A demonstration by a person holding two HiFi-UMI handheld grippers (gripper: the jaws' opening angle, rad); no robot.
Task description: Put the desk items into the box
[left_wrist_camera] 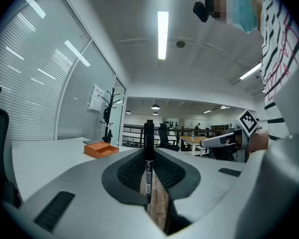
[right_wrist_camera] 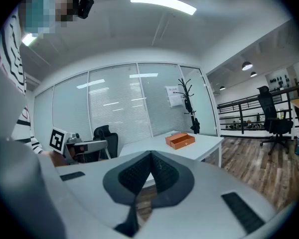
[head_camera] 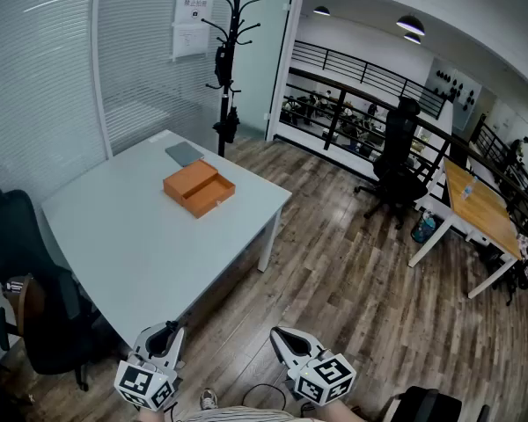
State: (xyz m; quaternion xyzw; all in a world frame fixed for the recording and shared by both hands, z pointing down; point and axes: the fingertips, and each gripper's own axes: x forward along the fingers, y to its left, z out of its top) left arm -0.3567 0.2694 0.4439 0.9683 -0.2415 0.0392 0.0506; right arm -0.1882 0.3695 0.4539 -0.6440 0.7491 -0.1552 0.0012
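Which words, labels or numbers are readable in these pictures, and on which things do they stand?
No text can be read with certainty.
Paper sign: red and dark print, too small to read.
Pen: print on its label, too blurred to read.

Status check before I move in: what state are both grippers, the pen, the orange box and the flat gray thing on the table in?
Left gripper: shut on the pen.
Pen: held upright between the jaws, its end poking past them.
Right gripper: shut, nothing between the jaws.
Orange box: open on the table, looks empty.
Gray pad: lying flat on the table beside the box, not in it.
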